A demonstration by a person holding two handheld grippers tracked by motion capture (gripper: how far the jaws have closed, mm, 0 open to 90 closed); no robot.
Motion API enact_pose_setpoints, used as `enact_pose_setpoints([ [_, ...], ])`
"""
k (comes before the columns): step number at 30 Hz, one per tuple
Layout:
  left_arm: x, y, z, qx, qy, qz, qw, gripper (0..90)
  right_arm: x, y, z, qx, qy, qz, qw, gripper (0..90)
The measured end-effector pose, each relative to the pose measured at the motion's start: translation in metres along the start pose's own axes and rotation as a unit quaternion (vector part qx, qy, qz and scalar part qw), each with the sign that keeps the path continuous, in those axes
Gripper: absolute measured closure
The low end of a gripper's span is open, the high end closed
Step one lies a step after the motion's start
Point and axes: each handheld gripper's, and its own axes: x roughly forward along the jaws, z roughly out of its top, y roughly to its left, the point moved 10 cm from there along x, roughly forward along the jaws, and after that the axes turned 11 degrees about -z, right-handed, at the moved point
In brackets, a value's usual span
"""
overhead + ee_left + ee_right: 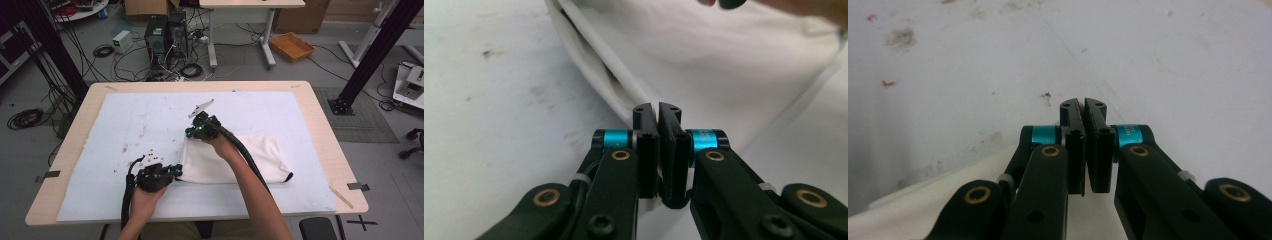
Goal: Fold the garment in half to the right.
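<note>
White cloth [235,160] is seen folded on the pale mat [125,125] that covers the table [320,120], lying right of the middle and towards the near edge. Its near left corner is pinched by the left claw [176,171]; in the left gripper view the jaws are pressed together on the layered edge of the cloth [704,55], with a strip of fabric caught between them.

Farther back, the far left corner of the cloth is met by the right claw [191,132]. In the right gripper view its jaws are drawn nearly together with only a thin slit left, and the cloth [948,195] is seen under and beside them; whether fabric is truly caught there cannot be told, since the tips stand over bare mat [1168,65].

As a judgement, the folding is well under way: the cloth is already reduced to a compact, layered rectangle, and both left corners are being taken up, presumably for one more fold across to the right edge. That fold, and any smoothing after it, is left to be done. The mat is marked with small dark stains [131,146] to the left of the cloth.

Beyond the table, cables and computer cases [165,37] are seen on the floor, with a basket [291,46] farther right.
</note>
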Motion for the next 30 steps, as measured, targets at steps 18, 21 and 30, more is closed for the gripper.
enact_pose_setpoints([
  [18,0.032,-0.054,0.053,0.026,-0.023,-0.087,0.9956,86.2,-0.075,-0.043,-0.014,0.051,-0.093,-0.008,0.9943,88.0],
  [21,0.040,-0.060,0.062,0.034,-0.019,-0.090,0.9952,86.2,-0.085,-0.053,-0.020,0.059,-0.103,-0.013,0.9929,88.0],
  [30,0.074,-0.080,0.078,0.040,-0.007,-0.108,0.9933,86.2,-0.108,-0.082,-0.043,0.086,-0.112,-0.016,0.9899,88.0],
])
